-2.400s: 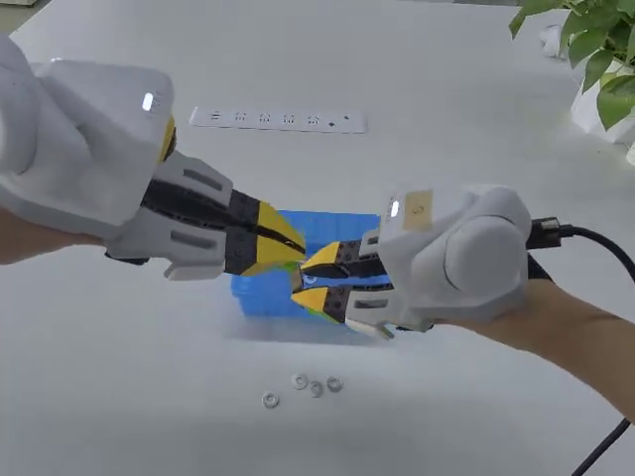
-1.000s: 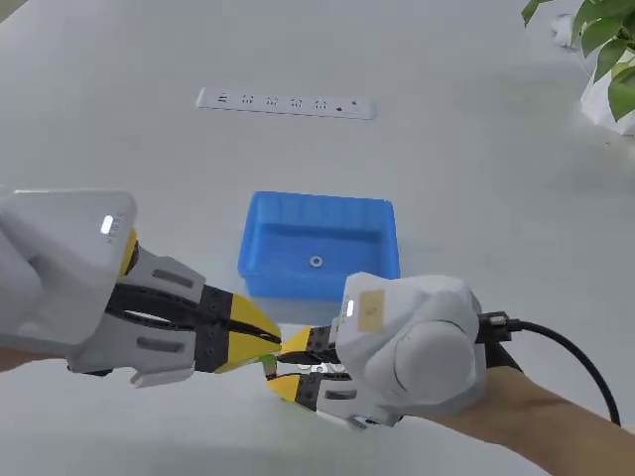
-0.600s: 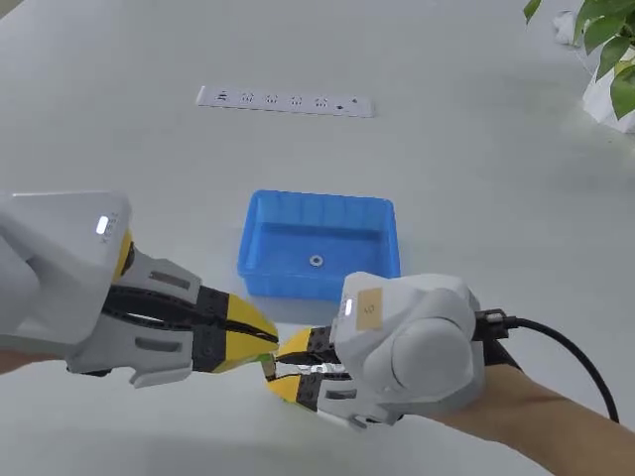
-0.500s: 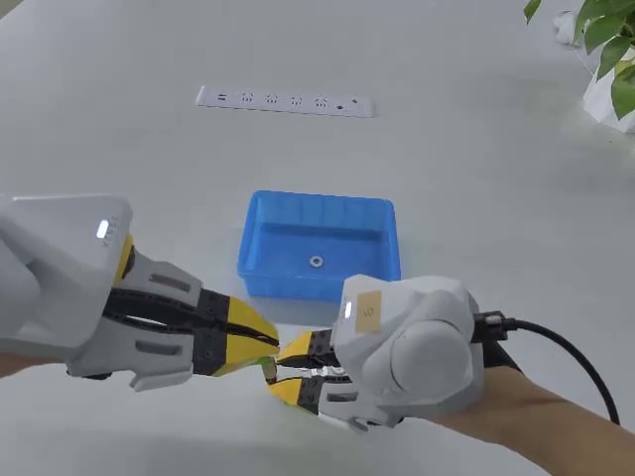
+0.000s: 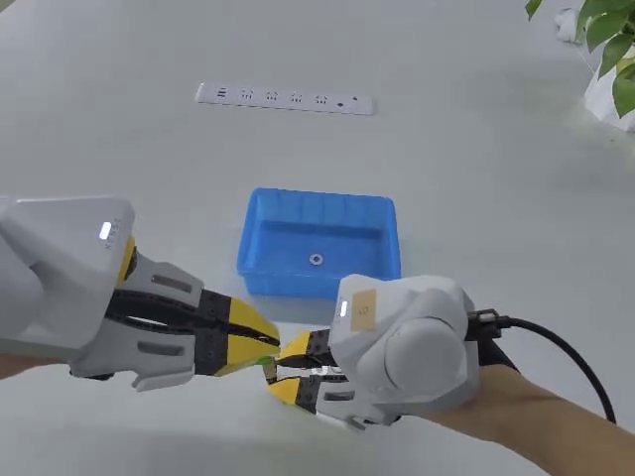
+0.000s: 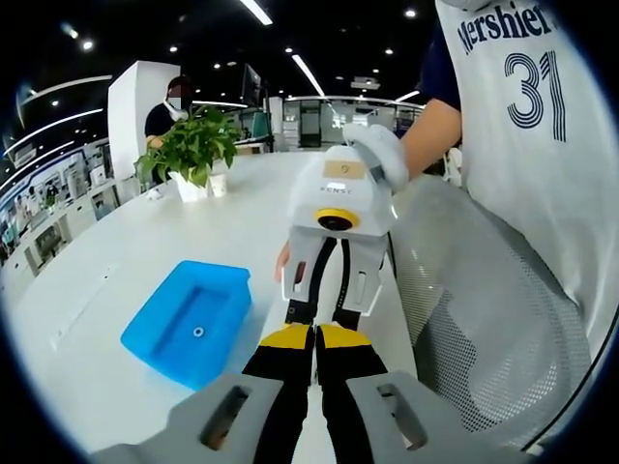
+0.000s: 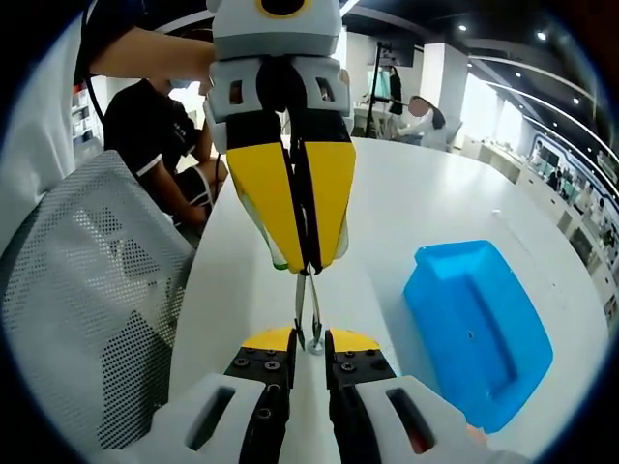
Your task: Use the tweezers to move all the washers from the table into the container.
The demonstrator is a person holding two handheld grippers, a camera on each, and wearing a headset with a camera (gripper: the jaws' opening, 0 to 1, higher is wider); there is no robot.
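We're down at the near edge of the white table (image 5: pixel 476 159), and the blue container (image 5: pixel 319 198) sits just beyond the action, open and upright, with one washer (image 5: pixel 316 260) lying on its floor. In front of it the two tools meet nose to nose. The left gripper (image 5: pixel 266 344) comes in from the left with its yellow jaws clamped on the upper end of the tweezers (image 7: pixel 307 304). The right gripper (image 5: pixel 281 369) faces it from the other side. From the right gripper view the thin steel legs run straight down from the left gripper into the narrow slot between the right gripper's jaws. Those jaws are drawn in close on either side of the tweezer tips, but I can't tell whether they are actually pressing the legs. Right at the tips there's a small ring (image 7: pixel 314 346) on the table, by the look of it the next washer. So this reads as the pick-up step: tips around a washer, pinch just starting. Next comes a steady squeeze, a clean lift, then a short carry forward over the container's near wall before letting go.
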